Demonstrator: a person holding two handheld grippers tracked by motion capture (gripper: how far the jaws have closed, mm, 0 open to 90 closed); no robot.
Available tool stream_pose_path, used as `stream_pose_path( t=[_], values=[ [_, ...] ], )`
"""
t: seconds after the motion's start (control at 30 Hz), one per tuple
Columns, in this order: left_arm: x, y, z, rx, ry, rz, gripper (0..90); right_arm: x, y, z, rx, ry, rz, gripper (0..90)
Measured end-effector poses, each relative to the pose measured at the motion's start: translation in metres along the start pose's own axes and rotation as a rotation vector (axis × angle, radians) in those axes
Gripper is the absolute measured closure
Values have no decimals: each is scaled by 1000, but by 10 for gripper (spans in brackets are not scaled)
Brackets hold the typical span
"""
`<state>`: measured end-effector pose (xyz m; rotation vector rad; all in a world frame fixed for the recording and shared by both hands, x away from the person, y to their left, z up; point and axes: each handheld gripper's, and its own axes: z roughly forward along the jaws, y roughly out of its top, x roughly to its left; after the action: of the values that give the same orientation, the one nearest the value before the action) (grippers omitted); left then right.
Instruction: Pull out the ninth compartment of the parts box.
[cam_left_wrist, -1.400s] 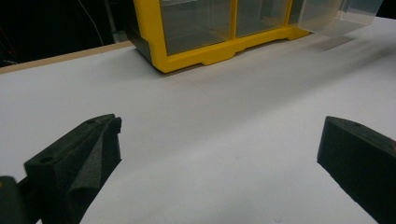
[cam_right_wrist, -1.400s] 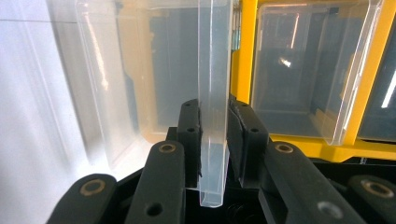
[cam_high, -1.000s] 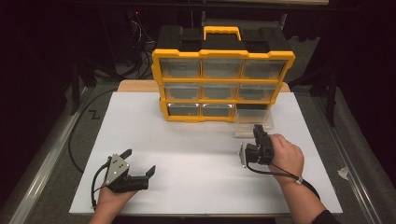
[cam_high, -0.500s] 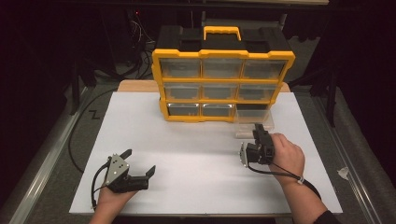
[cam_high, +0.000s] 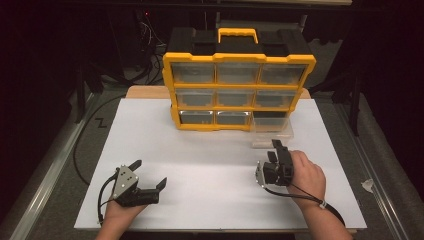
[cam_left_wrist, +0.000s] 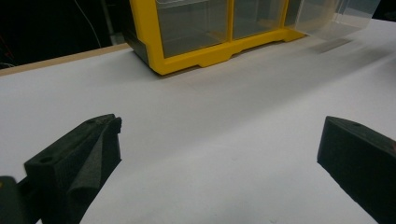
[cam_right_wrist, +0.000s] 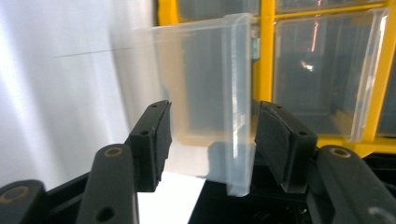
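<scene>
A yellow and black organizer (cam_high: 239, 85) with clear drawers stands at the back of the white table (cam_high: 200, 150). Its bottom right clear drawer (cam_high: 272, 134) is pulled out onto the table. My right gripper (cam_high: 275, 148) is at that drawer's near end. In the right gripper view the drawer's upright front lip (cam_right_wrist: 239, 116) stands between the jaws of the right gripper (cam_right_wrist: 212, 135). The jaws have just been opening and the pads (cam_right_wrist: 161, 140) are off the plastic. My left gripper (cam_high: 150, 173) rests open at the front left, with nothing between its fingers (cam_left_wrist: 84, 154).
The organizer's bottom row (cam_left_wrist: 187, 51) and the pulled-out drawer (cam_left_wrist: 336, 14) lie ahead of the left gripper. Black cables (cam_high: 82, 145) trail off the table's left side. A metal rail (cam_high: 45, 170) runs along the left edge.
The right gripper's jaws have spread a little at the drawer's front. Both hands stay where they were.
</scene>
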<state>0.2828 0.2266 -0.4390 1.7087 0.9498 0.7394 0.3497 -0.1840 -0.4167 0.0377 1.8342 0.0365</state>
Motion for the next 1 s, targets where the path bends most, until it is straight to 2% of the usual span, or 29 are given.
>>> stream_pose_path(
  t=[0.4, 0.47, 0.63, 0.67, 0.77, 0.87, 1.0],
  values=[
    [0, 0, 0, -6, -1, 3, 1, 31, -7, -22, -7, 60, 11, 428],
    [0, 0, 0, -5, 0, 2, 1, 34, -10, -24, -12, 65, 5, 425],
    [0, 0, 0, 0, 1, 2, 1, 40, -18, -30, -11, 68, 27, 412],
    [0, 0, 1, -2, 1, 2, 1, 42, -20, -31, -7, 78, 43, 396],
    [-1, 0, 1, -1, 0, 4, 1, 44, -24, -31, -7, 95, 47, 355],
    [-1, 0, 3, 3, 0, 4, 1, 42, -25, -32, -4, 90, 77, 261],
    [-2, -1, 4, 7, 1, 5, 1, 40, -24, -33, -29, 81, 102, 124]
  ],
)
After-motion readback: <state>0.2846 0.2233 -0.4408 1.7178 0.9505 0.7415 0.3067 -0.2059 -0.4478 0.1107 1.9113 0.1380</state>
